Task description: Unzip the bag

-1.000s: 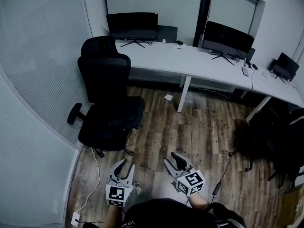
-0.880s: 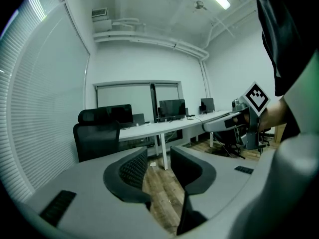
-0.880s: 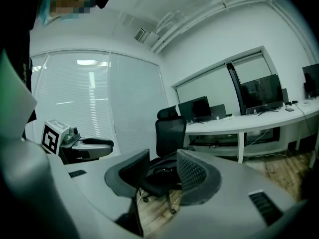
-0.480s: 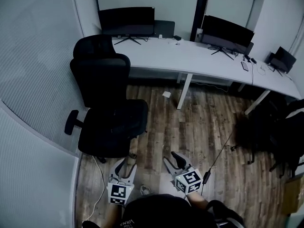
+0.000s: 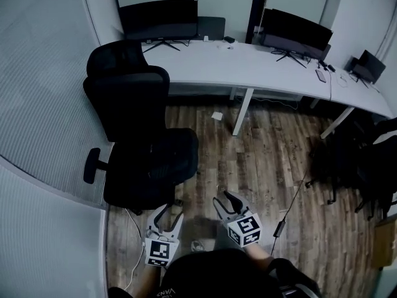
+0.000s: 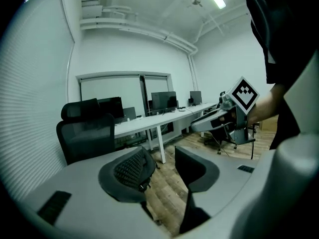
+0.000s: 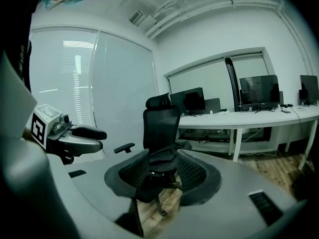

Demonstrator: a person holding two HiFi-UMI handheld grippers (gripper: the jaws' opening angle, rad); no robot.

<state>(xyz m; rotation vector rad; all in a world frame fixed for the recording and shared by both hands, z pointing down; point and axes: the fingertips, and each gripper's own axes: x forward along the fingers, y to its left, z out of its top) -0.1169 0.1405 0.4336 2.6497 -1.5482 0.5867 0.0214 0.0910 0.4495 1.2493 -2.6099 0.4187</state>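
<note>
No bag shows clearly; a dark bulky heap (image 5: 348, 164) that may be bags lies on the floor at the far right of the head view, too dim to tell. Both grippers hang low in front of the person's body, far from it. My left gripper (image 5: 170, 213) (image 6: 162, 159) has its jaws opening wide, and only floor shows between them. My right gripper (image 5: 223, 198) (image 7: 159, 167) stands open too, the office chair showing through its gap. Neither touches anything.
A black office chair (image 5: 139, 143) stands just ahead on the left. A long white desk (image 5: 248, 67) with monitors (image 5: 158, 18) runs along the far wall. A black cable (image 5: 291, 197) and a white cable (image 5: 133, 253) trail over the wood floor. A glass wall (image 5: 43, 92) closes the left side.
The left gripper's jaws have spread wider. The head view has drifted, so the chair and desk sit a little further left and higher. Both grippers stay close to the body.
</note>
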